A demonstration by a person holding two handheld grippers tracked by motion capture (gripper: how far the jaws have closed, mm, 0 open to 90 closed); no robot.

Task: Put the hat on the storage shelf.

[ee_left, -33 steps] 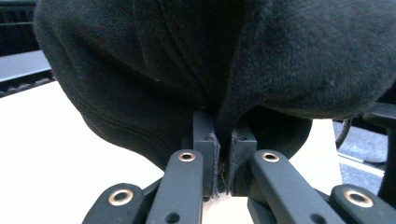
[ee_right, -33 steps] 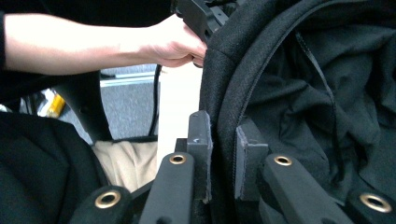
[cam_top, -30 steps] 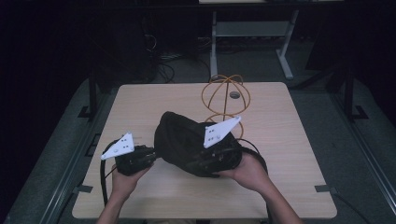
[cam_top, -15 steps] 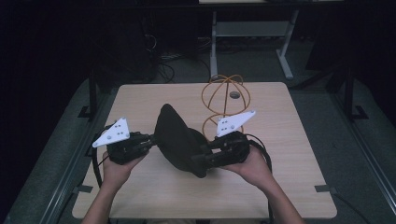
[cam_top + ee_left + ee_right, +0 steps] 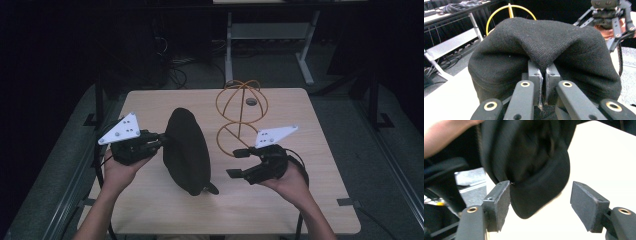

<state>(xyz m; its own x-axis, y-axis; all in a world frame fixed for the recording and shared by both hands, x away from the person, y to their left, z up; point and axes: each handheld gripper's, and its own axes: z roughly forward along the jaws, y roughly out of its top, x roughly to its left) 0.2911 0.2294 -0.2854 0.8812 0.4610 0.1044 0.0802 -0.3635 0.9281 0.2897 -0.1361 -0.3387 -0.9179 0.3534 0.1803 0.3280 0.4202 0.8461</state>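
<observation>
Your left gripper (image 5: 159, 140), at about 9 o'clock on the wooden table (image 5: 150, 210), has its jaws pressed together on a fold of the black cap (image 5: 187, 150); in the left gripper view the fabric (image 5: 544, 50) puckers into the seam between the two pads, which suggests soft, thin cloth that yields and drapes rather than holding its form. Your right gripper (image 5: 239, 162), at about 4 o'clock, stands with jaws spread, holding nothing; in the right gripper view the cap's rounded brim (image 5: 541, 192) hangs between the open pads (image 5: 499, 202), just beside the left one. The cap sits near the table's centre, raised on edge, its lower end close to or touching the tabletop. It looks light and not fragile; the brim appears the stiffer part, so take hold there for control, and expect the crown to sag and slip if pinched shallowly. Beyond it, toward 1 o'clock, stands an orange wire frame (image 5: 241, 117), apart from the cap.
</observation>
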